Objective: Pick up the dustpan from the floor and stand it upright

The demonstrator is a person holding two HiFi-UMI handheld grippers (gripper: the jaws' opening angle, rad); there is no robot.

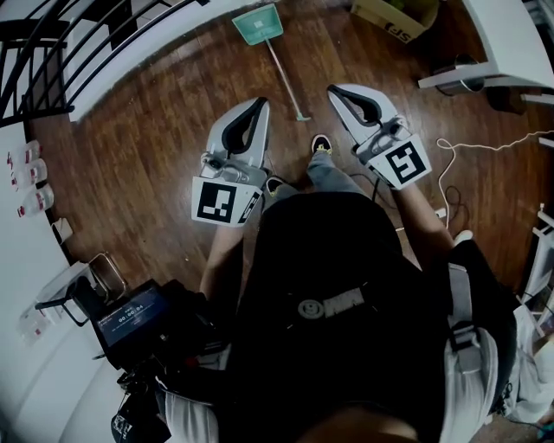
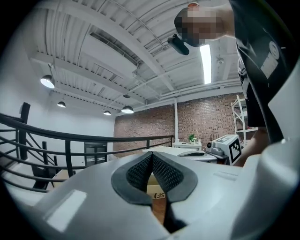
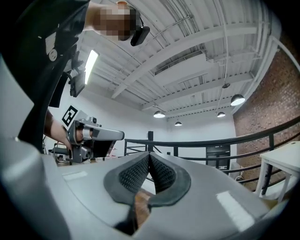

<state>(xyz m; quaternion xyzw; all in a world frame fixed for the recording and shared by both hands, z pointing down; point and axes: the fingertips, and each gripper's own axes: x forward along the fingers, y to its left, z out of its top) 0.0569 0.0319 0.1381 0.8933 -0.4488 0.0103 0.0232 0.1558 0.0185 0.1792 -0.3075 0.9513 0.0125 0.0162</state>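
Railing (image 1: 82, 48) curves over the wooden floor (image 1: 147, 147) at far left. The left tool (image 1: 260, 102) is held level, jaws pressed together on nothing. Ahead, the green dustpan (image 1: 258, 24) lies flat on the floor, untouched, its long handle (image 1: 286, 78) reaching back between both tools. The right tool (image 1: 331, 89) is likewise closed and empty.

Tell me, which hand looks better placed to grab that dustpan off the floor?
Left, narrowly. The dustpan lies almost straight ahead of the left gripper; the right gripper sits off to its side. Both are shut, holding nothing.
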